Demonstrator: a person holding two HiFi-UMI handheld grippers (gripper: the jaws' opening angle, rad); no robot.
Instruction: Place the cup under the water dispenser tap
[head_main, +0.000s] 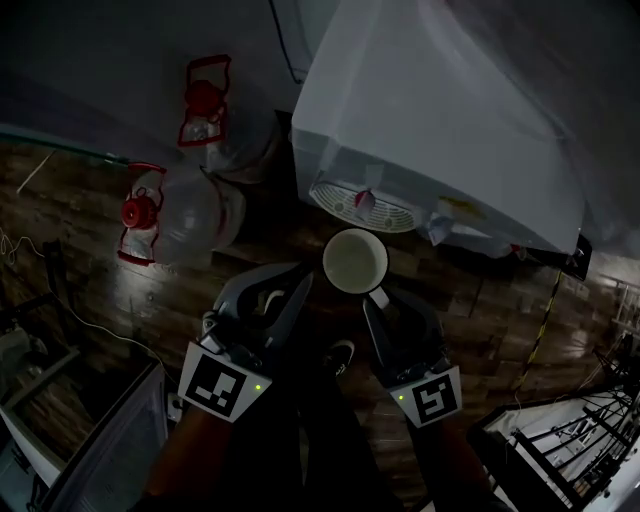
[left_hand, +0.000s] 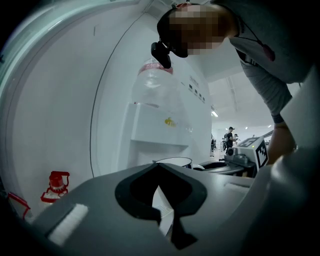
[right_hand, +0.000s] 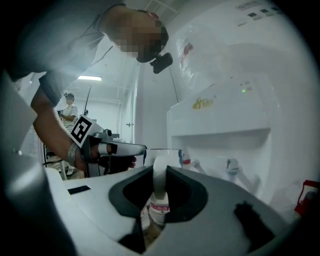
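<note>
A white cup (head_main: 355, 260) hangs open-side up just in front of the white water dispenser (head_main: 450, 110), short of its round drip tray (head_main: 362, 207) and red tap (head_main: 364, 199). My right gripper (head_main: 376, 298) is shut on the cup's handle (right_hand: 159, 172), which stands upright between its jaws in the right gripper view. My left gripper (head_main: 299, 286) sits beside the cup's left side, jaws together with nothing held. In the left gripper view the cup's rim (left_hand: 173, 161) shows just past the left gripper (left_hand: 159, 166). Two taps (right_hand: 190, 162) show in the dispenser's recess.
Two large water bottles with red handles (head_main: 150, 215) (head_main: 205, 105) lie on the wooden floor left of the dispenser. A green hose (head_main: 60, 145) runs along the far left. Metal racks (head_main: 560, 440) stand at the lower right. The dispenser carries a bottle (left_hand: 152, 82) on top.
</note>
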